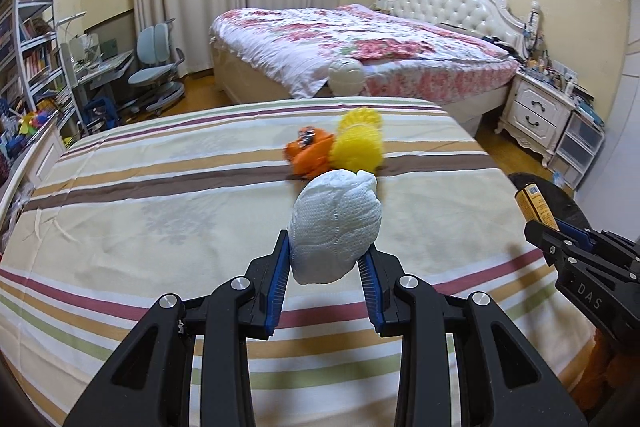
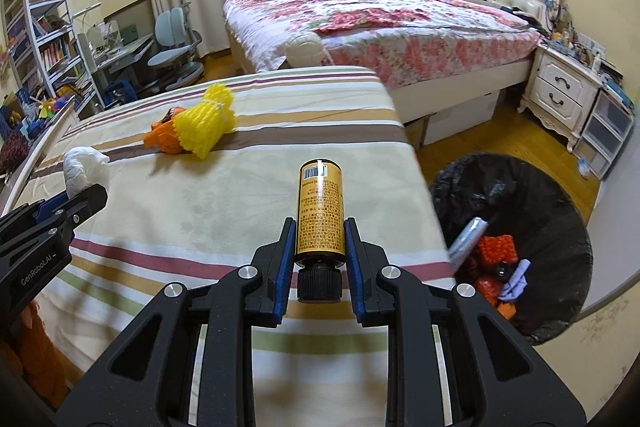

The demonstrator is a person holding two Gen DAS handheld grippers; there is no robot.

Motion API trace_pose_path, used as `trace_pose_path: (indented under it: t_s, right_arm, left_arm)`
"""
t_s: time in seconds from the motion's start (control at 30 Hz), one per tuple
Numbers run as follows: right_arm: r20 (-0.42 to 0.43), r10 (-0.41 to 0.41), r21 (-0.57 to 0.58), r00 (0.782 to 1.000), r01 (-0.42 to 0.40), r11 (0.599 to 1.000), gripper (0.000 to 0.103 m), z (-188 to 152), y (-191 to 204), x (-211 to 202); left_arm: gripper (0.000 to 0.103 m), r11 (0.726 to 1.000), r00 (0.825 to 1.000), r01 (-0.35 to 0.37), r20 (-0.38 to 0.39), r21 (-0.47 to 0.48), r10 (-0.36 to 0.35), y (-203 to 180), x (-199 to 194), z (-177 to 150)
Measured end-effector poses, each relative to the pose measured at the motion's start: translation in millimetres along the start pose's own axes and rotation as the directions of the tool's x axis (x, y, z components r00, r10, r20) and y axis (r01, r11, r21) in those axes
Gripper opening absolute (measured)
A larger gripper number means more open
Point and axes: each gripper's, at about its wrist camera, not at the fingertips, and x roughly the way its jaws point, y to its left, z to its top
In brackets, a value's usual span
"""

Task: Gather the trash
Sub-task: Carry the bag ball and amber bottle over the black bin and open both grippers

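Above striped cloth point(image 1: 160, 187), wad point(image 1: 334, 227) (claw-clamped) point(image 1: 324, 259).

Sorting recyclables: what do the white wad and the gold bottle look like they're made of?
White wad: soft matte tissue or nonwoven, with dimpled embossing and crumpled folds. Gold bottle: glossy, probably plastic or glass under a printed label; black ribbed cap looks plastic.

Orange wrapper point(image 2: 162, 137) half hidden behind yellow net point(image 2: 206, 125); bottle point(image 2: 320, 205) label text too small; bin point(image 2: 520, 187) contents partly blurred, buried.
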Motion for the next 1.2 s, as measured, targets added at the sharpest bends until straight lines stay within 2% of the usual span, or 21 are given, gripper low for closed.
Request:
trace_pose_path:
  t_s: [0.4, 0.7, 1.2]
  right_arm:
    - [0.034, -0.109, 0.107, 0.993, 0.105, 0.989, 0.023, -2.5, -75.8, -14.2]
    - [0.035, -0.218, 0.159, 0.975, 0.21, 0.965, 0.023, -0.5, -127.0, -9.5]
    - [-0.003, -0.284, 0.216, 0.959, 0.278, 0.936, 0.023, -0.9, -180.6, 13.6]
  left_arm:
    - [0.034, 0.988, 0.995, 0.099, 0.013, 0.117, -0.101, -81.6, 10.6, 11.7]
    - [0.034, 0.972, 0.986, 0.165, 0.0, 0.164, -0.168, -141.7, 28.4, 23.4]
    - [0.034, 0.944, 0.977, 0.212, -0.027, 0.254, -0.212, -225.7, 65.8, 34.7]
